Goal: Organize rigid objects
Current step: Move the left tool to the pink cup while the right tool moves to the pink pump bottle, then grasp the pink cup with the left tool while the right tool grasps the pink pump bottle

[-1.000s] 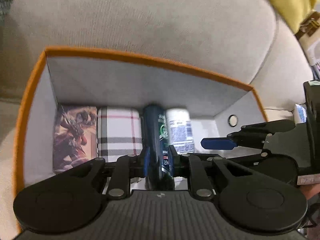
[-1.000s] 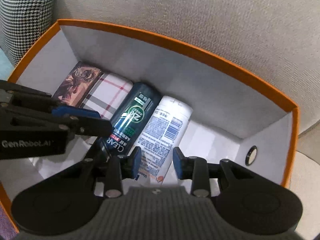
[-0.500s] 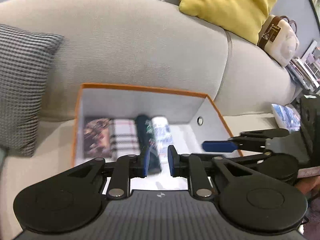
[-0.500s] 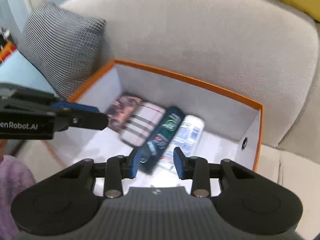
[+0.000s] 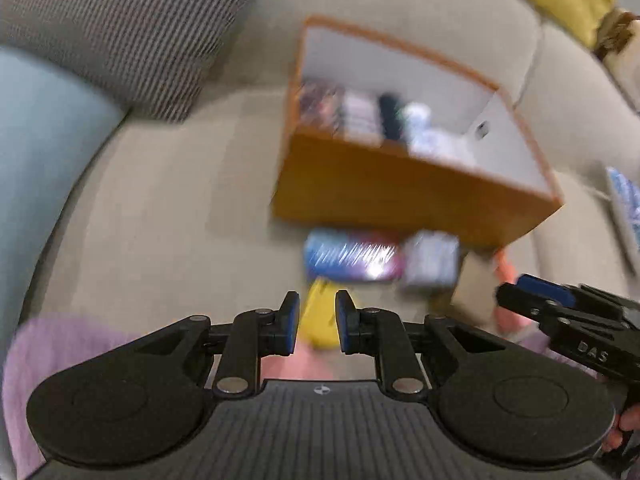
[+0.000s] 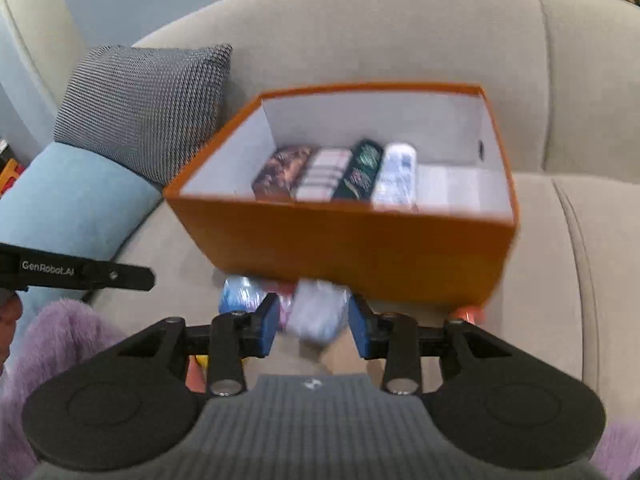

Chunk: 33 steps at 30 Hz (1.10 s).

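"GenRobot.AI" on left gripper (image 6: 132,278), "DAS" on right gripper (image 5: 536,292)

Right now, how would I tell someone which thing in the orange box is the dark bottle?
On the beige sofa sits an orange box holding a row of four things. The dark bottle lies third from the left, between a plaid case and a white bottle; it alone is near-black with green print.

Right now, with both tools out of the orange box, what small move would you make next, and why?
Probably lower the right gripper onto the pale packet lying in front of the orange box. Its jaws are opening with nothing in them, the packet sits just ahead, and the box has free space at its right end.
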{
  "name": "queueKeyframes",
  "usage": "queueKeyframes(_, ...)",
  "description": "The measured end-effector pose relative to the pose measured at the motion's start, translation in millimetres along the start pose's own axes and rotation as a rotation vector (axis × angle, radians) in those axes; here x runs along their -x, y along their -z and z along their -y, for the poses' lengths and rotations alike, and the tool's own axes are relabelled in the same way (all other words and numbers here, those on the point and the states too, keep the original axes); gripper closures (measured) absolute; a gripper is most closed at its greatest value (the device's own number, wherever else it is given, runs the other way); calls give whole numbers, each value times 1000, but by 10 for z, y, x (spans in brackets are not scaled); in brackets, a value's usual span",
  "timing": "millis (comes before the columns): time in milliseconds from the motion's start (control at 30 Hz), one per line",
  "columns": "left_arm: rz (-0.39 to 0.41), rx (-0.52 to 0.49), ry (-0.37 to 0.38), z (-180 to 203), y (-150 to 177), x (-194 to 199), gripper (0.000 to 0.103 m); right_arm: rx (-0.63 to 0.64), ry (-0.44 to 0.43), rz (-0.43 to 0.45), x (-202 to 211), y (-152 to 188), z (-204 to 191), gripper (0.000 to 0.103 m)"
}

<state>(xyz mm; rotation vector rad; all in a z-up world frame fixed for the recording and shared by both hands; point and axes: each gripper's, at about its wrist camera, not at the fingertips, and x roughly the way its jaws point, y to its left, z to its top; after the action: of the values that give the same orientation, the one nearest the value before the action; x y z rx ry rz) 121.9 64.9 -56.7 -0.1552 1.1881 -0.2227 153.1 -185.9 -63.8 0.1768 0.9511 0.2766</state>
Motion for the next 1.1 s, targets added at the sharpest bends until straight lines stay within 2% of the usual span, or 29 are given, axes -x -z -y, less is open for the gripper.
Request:
queueKeyframes(167,-77,90,-51,-98,132,-78,72,17,85,-40,-66,363,-62,56)
queueKeyframes(267,-120,154,-48,-123,156,-170,64,43,98,-50,-88,500,-130,56)
queueKeyframes(333,-134,204,-40,-152,159,-240,55,56,82,-40,-83,504,-166,56)
queueKeyframes(400,-142,243,-43,-164,188,-304,51,78,79,-10,-43,488,-205,49)
queueKeyframes(467,-144,265,-67,-195,258,-338,50,89,94,14,-10,502,-191,45)
queueKeyframes(567,-146,264,-109,-152,289,-421,50,73,130,9,-37,521,-111,45)
queueKeyframes(733,-150,255,-167,-65,271,-525,41,-14,173,-6,-63,549,105,45)
queueKeyframes(933,-158,252,-196,-63,246,-618,39,-44,203,4,-59,482,245,46)
queueKeyframes(1100,-133,207,-195,-38,265,-618,39,-64,242,-5,-88,391,402,46)
